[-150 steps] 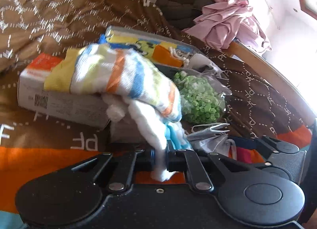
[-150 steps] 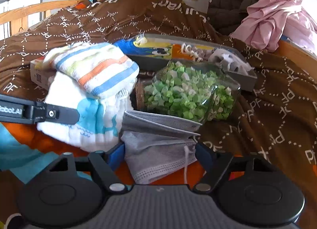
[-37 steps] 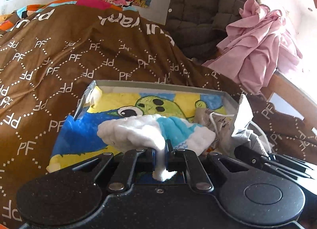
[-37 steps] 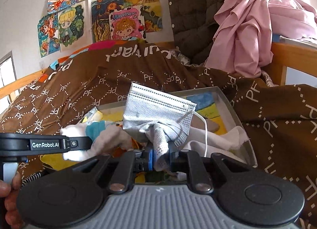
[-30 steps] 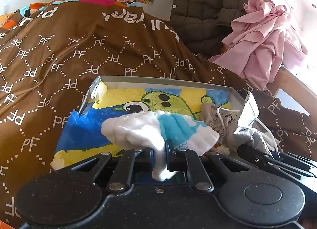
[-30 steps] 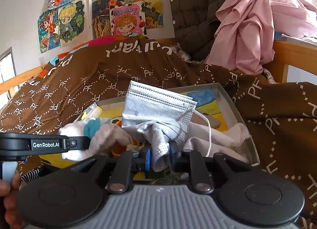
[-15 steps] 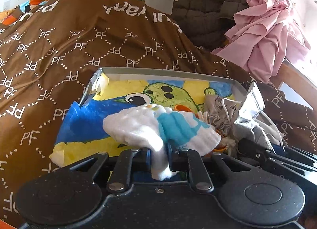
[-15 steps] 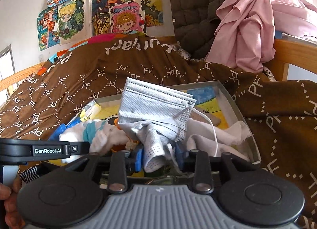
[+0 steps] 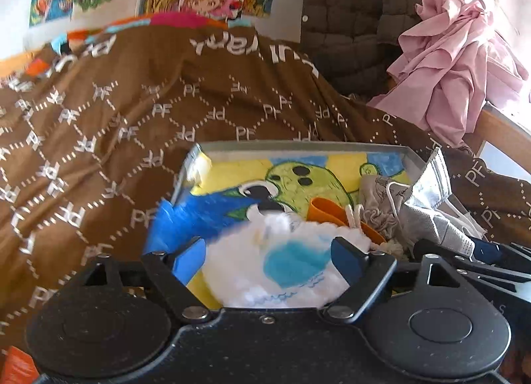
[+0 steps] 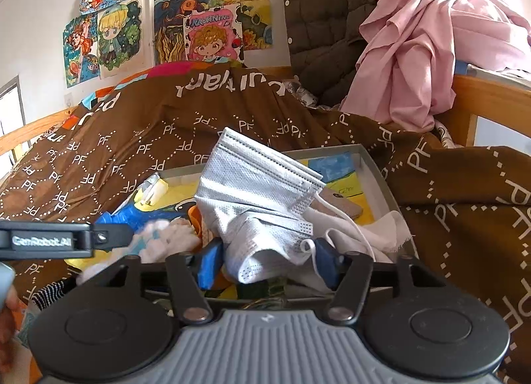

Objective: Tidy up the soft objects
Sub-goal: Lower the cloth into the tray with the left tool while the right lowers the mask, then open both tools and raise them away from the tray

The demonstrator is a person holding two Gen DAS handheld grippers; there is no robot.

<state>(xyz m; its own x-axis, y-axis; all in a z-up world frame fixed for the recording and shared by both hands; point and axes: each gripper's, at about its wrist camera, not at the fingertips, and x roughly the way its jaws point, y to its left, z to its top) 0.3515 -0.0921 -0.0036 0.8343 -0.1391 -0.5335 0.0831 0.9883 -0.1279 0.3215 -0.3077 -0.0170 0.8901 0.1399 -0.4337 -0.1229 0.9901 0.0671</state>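
A shallow grey box [image 9: 298, 145] lined with a bright cartoon drawing lies on the brown quilt. My left gripper [image 9: 269, 256] is open at the box's near edge. The white cloth with a blue patch [image 9: 285, 268] lies loose in the box between its spread fingers. My right gripper [image 10: 268, 261] is open too. The grey face mask [image 10: 255, 185] sits crumpled between its fingers over the box [image 10: 375, 171], no longer pinched. In the left wrist view the mask [image 9: 431, 204] shows at the box's right end.
An orange piece [image 9: 327, 211], grey fabric [image 9: 375, 204] and a white rag [image 10: 385, 228] also lie in the box. The brown quilt [image 9: 132, 112] surrounds it. A pink garment [image 10: 415, 52] and dark jacket [image 10: 318, 19] hang behind, by a wooden bed rail [image 10: 481, 98].
Both grippers went from shut to open. The left one released the white and blue cloth into the box. The right one released the grey mask over the box's right side.
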